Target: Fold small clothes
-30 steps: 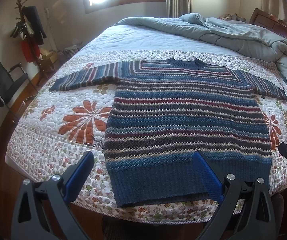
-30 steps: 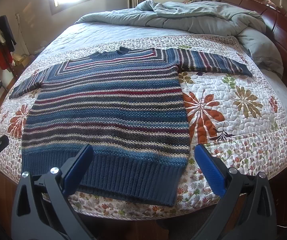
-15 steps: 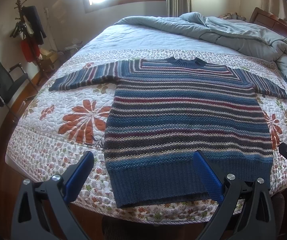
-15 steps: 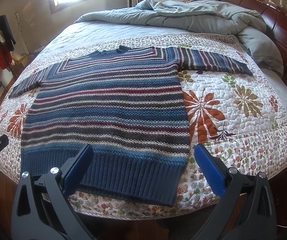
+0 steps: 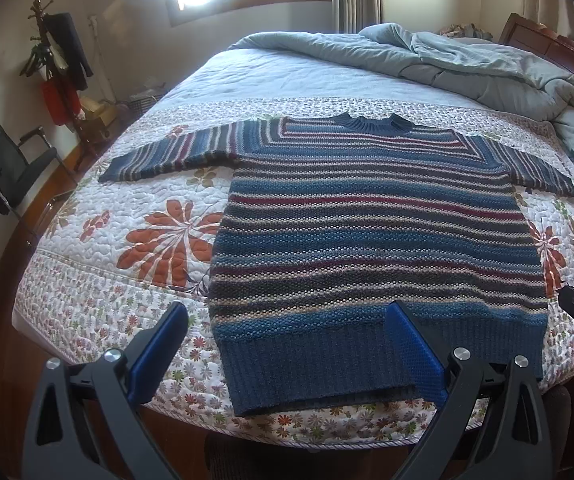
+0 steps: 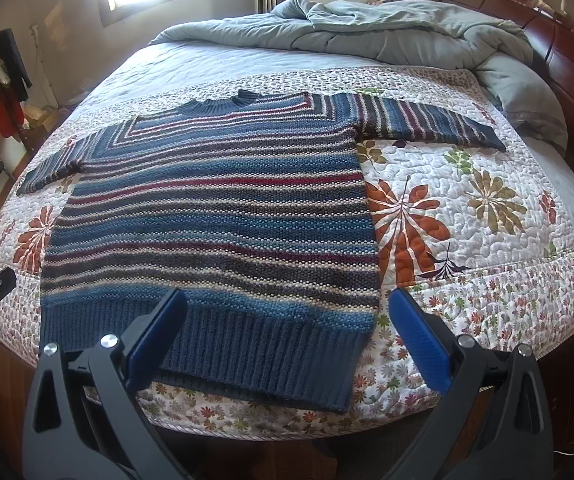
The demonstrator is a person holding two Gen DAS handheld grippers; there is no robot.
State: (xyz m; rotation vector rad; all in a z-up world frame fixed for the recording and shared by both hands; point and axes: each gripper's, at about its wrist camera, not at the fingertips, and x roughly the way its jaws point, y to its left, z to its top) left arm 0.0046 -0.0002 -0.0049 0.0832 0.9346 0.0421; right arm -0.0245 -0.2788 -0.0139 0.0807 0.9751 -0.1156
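Lying flat and face up on the floral quilt point(image 5: 159, 240) near the foot edge of the bed point(image 6: 559, 264) is one knitted sweater point(image 5: 367, 232), striped across in blue, grey, cream and dark red; its ribbed navy hem point(image 6: 247, 356) runs along the foot edge, its round ribbed collar point(image 5: 371, 122) points toward the headboard point(image 6: 563, 40), and both sleeves are spread sideways, one toward each side edge of the bed; the sleeve stripes run crosswise to those of the body; there is one sweater and no second garment on the quilt; a rumpled grey-blue duvet point(image 6: 387, 28) is bunched at the head end, well apart from the sweater. The left claw point(image 5: 287, 350) hangs spread wide above the hem's left corner, its two blue-padded fingers point(image 5: 159, 350) gripping nothing; the right claw point(image 6: 287, 338) is likewise spread wide over the hem's right corner, also with nothing between its two fingers.
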